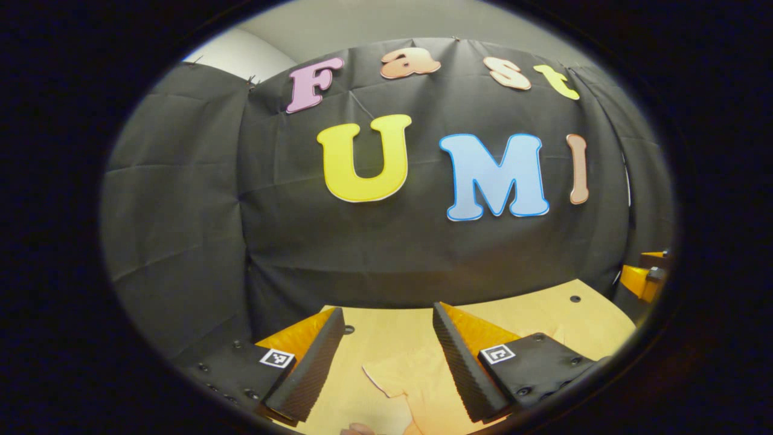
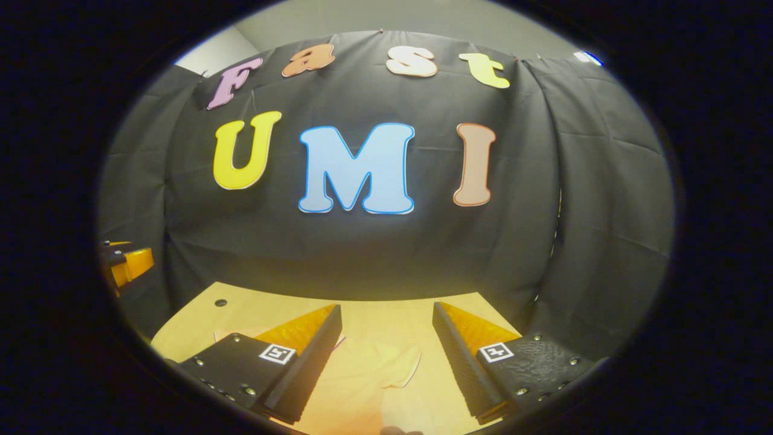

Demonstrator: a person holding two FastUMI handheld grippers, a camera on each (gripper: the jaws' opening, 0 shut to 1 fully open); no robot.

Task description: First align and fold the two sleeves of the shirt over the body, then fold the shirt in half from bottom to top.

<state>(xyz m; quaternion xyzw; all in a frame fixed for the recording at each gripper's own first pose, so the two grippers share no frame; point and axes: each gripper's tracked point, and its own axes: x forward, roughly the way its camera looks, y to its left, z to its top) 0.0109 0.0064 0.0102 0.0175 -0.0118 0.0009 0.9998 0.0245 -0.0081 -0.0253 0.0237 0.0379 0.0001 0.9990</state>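
Note:
A pale peach shirt (image 1: 416, 386) lies flat on the wooden table (image 1: 543, 314), with one short sleeve end showing between my left gripper's fingers. My left gripper (image 1: 388, 320) hovers above it, open, nothing held. In the right gripper view the same shirt (image 2: 371, 374) shows its other sleeve end below my right gripper (image 2: 386, 317), which is also open and holds nothing. Both grippers are raised off the cloth and point toward the back wall. The shirt's body lies under the cameras, mostly hidden.
The table's far edge (image 2: 338, 299) meets the black cloth wall close behind the shirt. Small holes (image 1: 574, 298) dot the tabletop. The other gripper's body shows at the right edge (image 1: 643, 278) of the left gripper view and at the left edge (image 2: 124, 263) of the right gripper view.

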